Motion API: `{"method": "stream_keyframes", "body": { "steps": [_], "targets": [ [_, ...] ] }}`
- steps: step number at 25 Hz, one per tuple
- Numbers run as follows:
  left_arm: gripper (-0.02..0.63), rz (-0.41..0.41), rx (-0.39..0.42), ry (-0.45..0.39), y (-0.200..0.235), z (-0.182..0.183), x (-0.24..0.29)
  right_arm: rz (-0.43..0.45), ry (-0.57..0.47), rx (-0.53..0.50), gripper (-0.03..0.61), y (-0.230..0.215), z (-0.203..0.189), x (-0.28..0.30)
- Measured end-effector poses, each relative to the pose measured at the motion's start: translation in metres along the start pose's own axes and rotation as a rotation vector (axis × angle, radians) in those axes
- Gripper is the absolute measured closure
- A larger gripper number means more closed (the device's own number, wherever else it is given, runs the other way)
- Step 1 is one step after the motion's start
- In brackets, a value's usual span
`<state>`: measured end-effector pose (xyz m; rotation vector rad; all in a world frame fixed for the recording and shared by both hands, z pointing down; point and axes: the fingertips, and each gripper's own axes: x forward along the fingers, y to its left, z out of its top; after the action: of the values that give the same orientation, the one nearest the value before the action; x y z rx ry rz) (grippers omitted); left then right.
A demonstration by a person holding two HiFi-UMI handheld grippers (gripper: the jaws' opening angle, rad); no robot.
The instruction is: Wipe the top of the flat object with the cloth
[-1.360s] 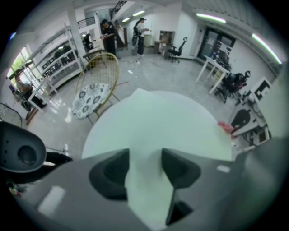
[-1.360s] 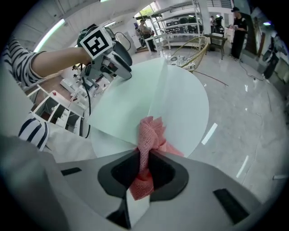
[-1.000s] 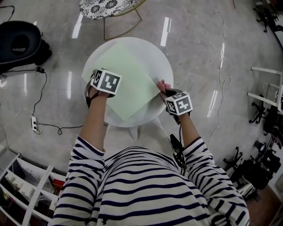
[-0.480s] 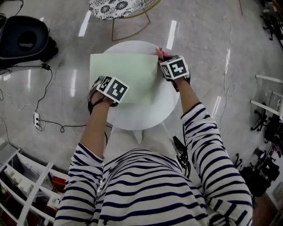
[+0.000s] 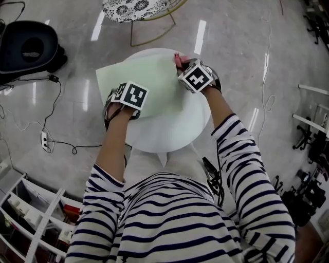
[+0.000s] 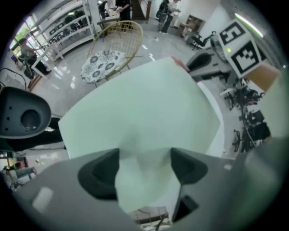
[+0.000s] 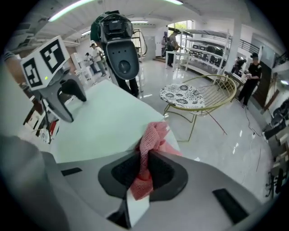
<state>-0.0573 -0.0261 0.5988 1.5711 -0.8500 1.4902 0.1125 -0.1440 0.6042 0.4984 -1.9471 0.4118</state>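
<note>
1. The flat object, a pale green sheet, lies on the round white table. Its left corner hangs out past the table's rim.
2. Over the last second the sheet has swung round. It lay like a diamond across the table and now sits almost square to me, slightly tilted.
3. The cloth, a pink mesh rag, is at the sheet's far right corner, bunched at the table's far edge.
4. My right tongs are clamped tight on the cloth, and a tail of it hangs out below the jaws.
5. A second ago these tongs were at the near right edge of the table. They have since carried the cloth up the right side of the sheet to that far corner.
6. My left tongs point down at the sheet's near edge. Their jaws have just been opening and now stand wide, with the sheet's edge between them but not pinched.
7. I judge that 1 pass along the right side is done, while the middle and left of the sheet are not yet wiped.
8. With the left tongs no longer gripping, I think the sheet could slide or turn again under the next stroke.
9. Beyond the table stands a wire chair with a patterned cushion.
</note>
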Motion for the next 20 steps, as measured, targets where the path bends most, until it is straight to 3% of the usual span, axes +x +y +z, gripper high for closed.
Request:
{"method": "stream_keyframes", "body": {
  "steps": [4,9,20],
  "targets": [
    [0.255,0.0,-0.003,-0.003,-0.002,0.002,-0.002,0.045,0.017,-0.116,0.527,0.023,-0.017,-0.011],
    [0.255,0.004,-0.006,0.002,-0.001,-0.001,-0.001,0.088,0.03,-0.168,0.526,0.054,-0.037,-0.023],
    [0.256,0.01,-0.017,0.003,0.006,-0.002,0.002,0.169,0.086,-0.123,0.526,0.125,-0.096,-0.039]
  ]
}}
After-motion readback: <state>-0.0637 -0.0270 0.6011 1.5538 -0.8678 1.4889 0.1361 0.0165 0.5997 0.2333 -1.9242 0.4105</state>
